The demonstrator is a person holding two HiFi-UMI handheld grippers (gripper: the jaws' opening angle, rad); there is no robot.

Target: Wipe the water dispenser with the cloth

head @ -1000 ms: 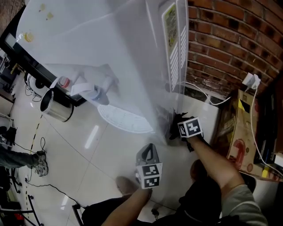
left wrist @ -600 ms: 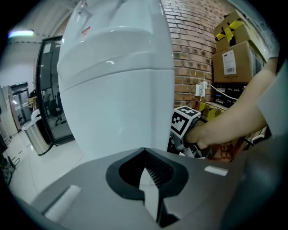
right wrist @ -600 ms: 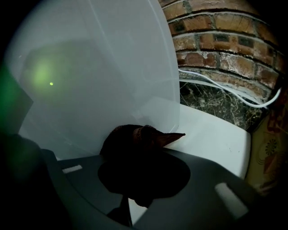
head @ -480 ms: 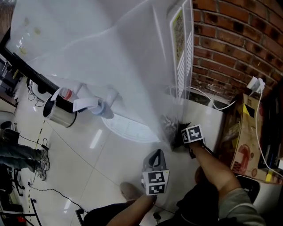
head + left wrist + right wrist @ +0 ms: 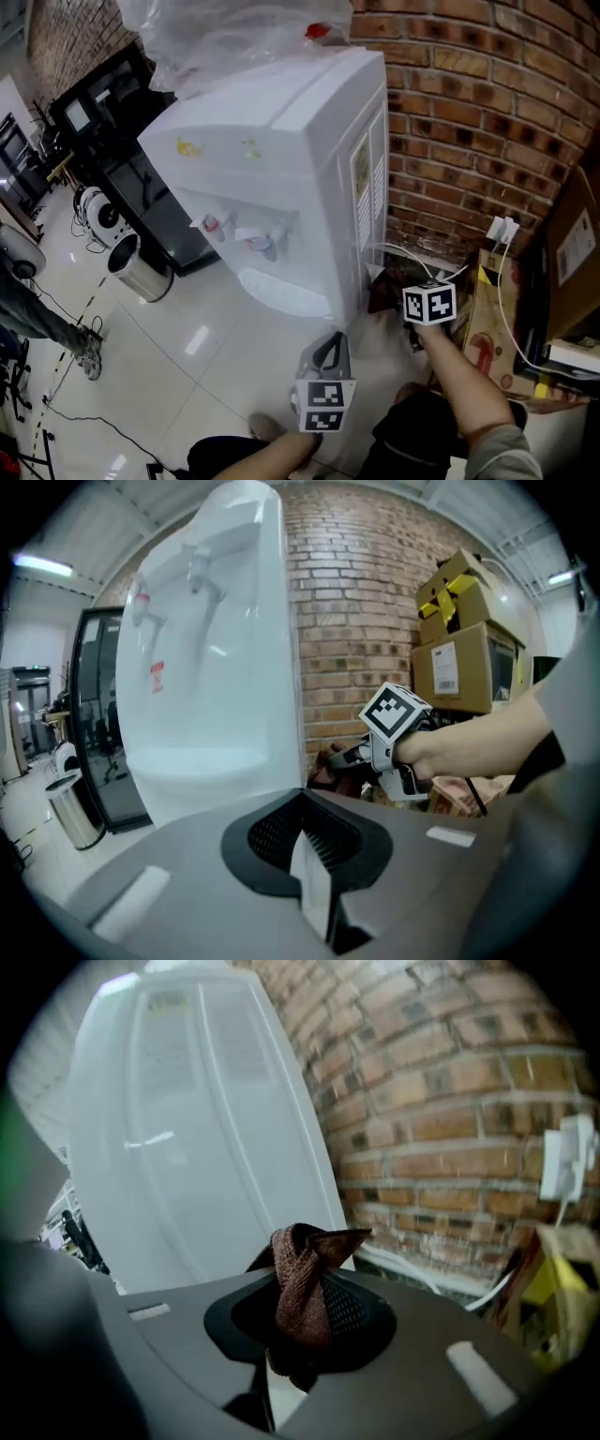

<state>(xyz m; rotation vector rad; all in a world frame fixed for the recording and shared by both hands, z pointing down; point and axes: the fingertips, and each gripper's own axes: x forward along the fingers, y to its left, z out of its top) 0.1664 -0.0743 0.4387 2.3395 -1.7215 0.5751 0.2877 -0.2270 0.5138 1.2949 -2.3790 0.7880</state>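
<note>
- The whole dispenser [image 5: 281, 169] now fills the upper middle of the head view. A second ago only its lower side and drip tray showed, close up, so the person seems to have straightened up.
- Both grippers sit higher against the cabinet than before.
- The right gripper [image 5: 392, 296] is still pinching the brown cloth [image 5: 302, 1288], which stands bunched up out of its jaws.
- The cloth was down at the foot of the side panel. It is now near that panel's lower right edge, centre right of the head view, and I cannot tell if it touches.
- The left gripper [image 5: 323, 345], bottom centre, has its jaws pressed together on nothing and hangs well clear of the cabinet, as it did earlier.
- To my eye the low pass is over, and the tall side panel and the stained top are still to be wiped.
</note>
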